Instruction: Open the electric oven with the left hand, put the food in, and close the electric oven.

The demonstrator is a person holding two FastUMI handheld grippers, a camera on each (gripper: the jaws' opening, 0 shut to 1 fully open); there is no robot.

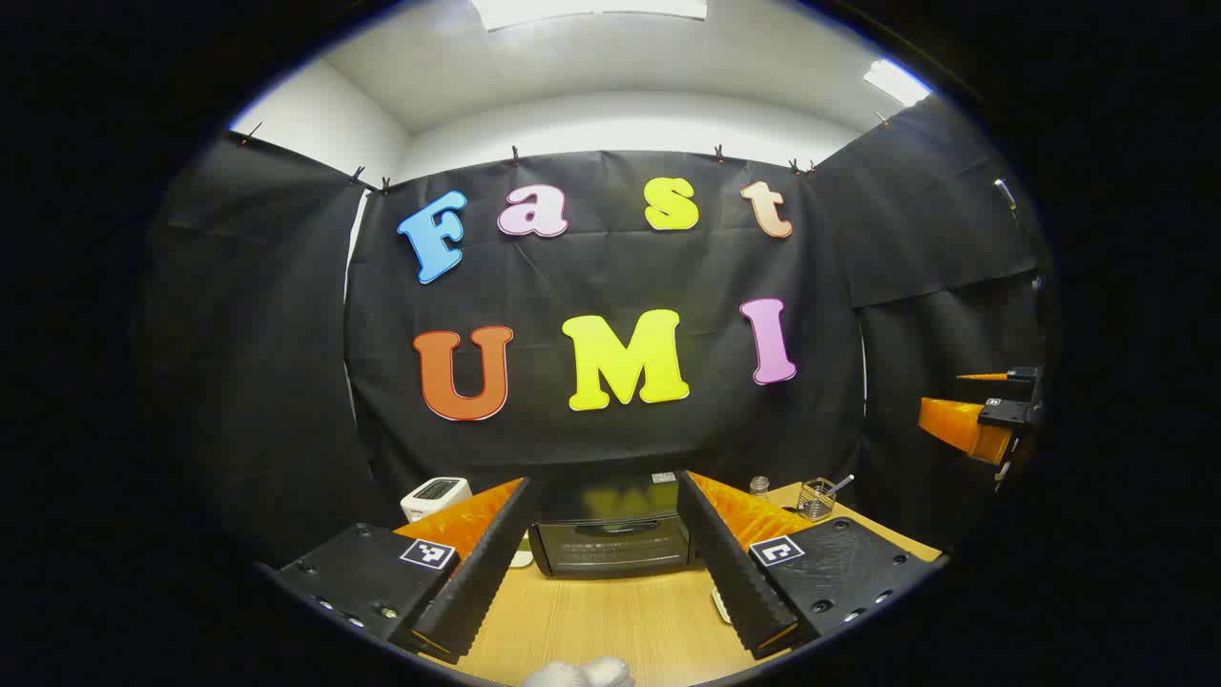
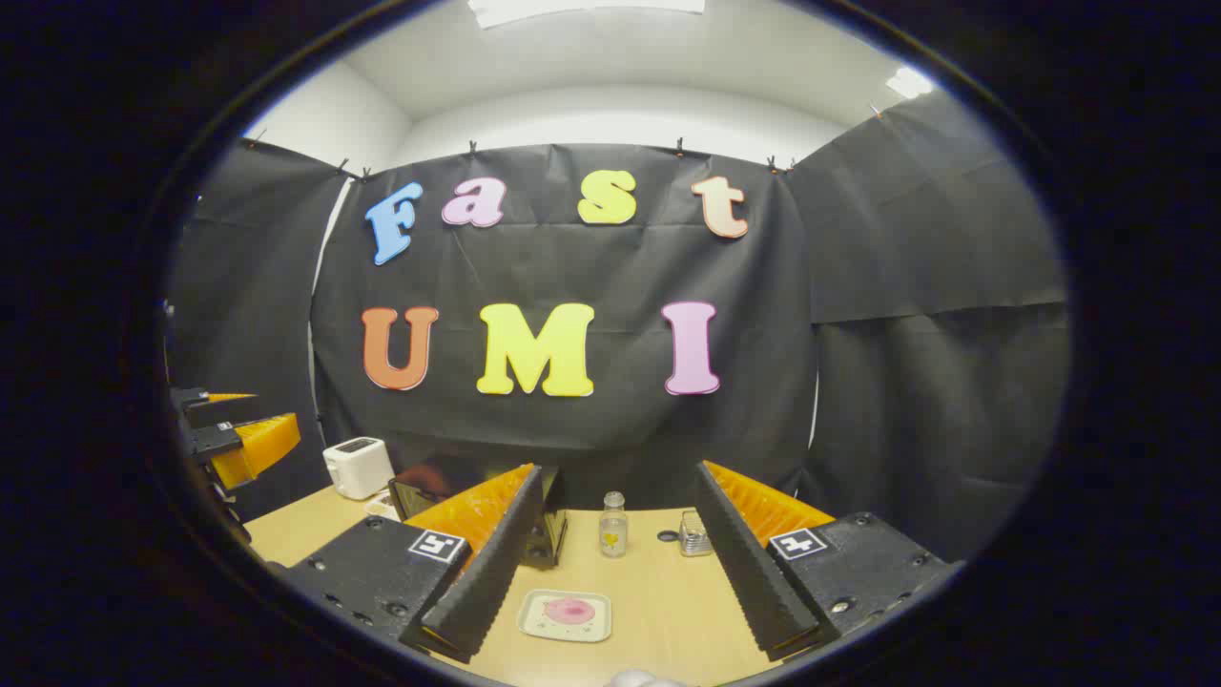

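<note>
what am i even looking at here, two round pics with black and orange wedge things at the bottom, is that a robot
No robot: a person holds a two-finger gripper in each hand, and a fisheye camera rides on each one, looking forward along its fingers. The wedges at the bottom of each picture are those fingers.

The left gripper view looks past the left gripper, open and holding nothing, straight at a black electric oven with its door closed, on a wooden table. A white toaster stands to its left, a wire holder to its right. The orange piece at the far right edge is the other gripper.

The right gripper view looks past the right gripper, also open and holding nothing. Between its fingers lie a small plate with pink food and, farther back, a little glass bottle.

Nothing has been picked up yet.
</note>
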